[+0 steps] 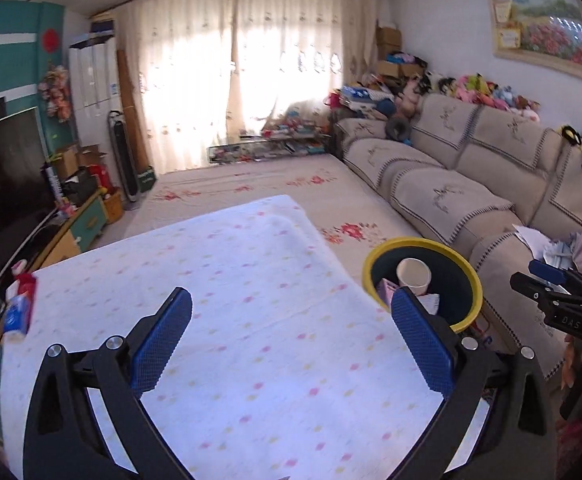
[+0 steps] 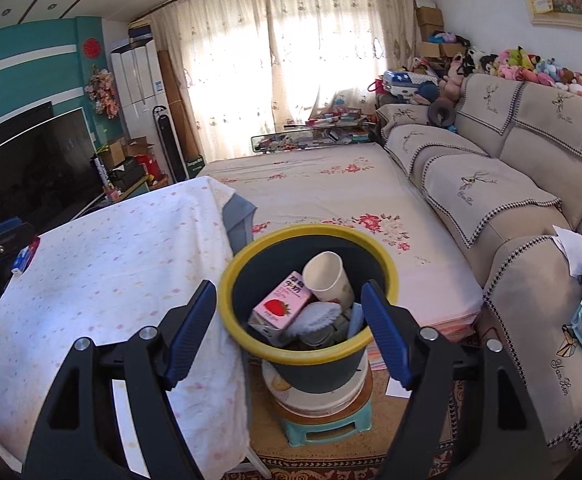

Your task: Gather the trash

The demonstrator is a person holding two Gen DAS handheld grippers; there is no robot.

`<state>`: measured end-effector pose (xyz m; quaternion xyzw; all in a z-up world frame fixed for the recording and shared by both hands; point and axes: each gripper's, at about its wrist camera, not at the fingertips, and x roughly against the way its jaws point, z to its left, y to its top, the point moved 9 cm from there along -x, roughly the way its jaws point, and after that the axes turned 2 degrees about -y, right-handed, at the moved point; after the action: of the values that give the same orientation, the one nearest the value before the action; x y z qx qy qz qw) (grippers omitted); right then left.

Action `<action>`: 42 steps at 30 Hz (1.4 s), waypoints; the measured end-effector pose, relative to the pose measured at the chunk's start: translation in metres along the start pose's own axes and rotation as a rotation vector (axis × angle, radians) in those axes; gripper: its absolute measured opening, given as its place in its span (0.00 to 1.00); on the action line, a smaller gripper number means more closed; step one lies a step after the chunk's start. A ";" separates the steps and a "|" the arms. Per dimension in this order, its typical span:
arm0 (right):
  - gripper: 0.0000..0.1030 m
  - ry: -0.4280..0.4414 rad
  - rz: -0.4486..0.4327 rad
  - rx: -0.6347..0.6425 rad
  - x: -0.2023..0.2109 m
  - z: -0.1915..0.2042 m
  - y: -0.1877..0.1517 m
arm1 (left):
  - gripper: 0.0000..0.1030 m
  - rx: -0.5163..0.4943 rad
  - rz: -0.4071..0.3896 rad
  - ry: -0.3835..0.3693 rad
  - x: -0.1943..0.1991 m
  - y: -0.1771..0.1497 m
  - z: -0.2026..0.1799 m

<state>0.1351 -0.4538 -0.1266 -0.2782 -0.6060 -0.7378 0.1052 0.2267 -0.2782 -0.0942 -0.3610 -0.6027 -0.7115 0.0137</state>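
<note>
Beside the desk's right edge, on a low stool, stands the bin (image 2: 305,354), dark with a yellow rim, probably set there so rubbish can be dropped straight off the desktop. Inside lie a pink strawberry milk carton (image 2: 279,306), a white paper cup (image 2: 327,276) tipped on its side and some crumpled white paper. The right gripper (image 2: 289,330) hangs above it, jaws open and empty. The left gripper (image 1: 295,340) is over the cloth-covered desk (image 1: 251,320), jaws wide and empty. A small red and blue carton (image 1: 19,304) sits at the desk's far left edge, likely rubbish not yet collected.

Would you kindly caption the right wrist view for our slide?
Open right gripper above yellow-rimmed bin holding paper cup and strawberry milk carton.
</note>
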 end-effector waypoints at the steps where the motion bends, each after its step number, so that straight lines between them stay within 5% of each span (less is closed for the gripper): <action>1: 0.71 0.015 -0.008 0.009 0.006 0.010 0.001 | 0.95 0.023 -0.019 0.034 0.020 -0.005 0.019; 9: 0.91 0.059 -0.081 0.084 0.056 0.072 0.010 | 0.95 0.162 -0.069 0.267 0.148 -0.061 0.126; 18: 0.93 0.046 -0.093 0.121 0.098 0.098 0.002 | 0.95 0.237 -0.133 0.280 0.217 -0.095 0.149; 42: 0.93 0.061 -0.101 0.117 0.106 0.103 -0.004 | 0.95 0.229 -0.116 0.261 0.220 -0.101 0.120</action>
<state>0.0751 -0.3353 -0.0615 -0.2183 -0.6577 -0.7137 0.1022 0.0780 -0.0547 -0.0613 -0.2265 -0.6926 -0.6787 0.0917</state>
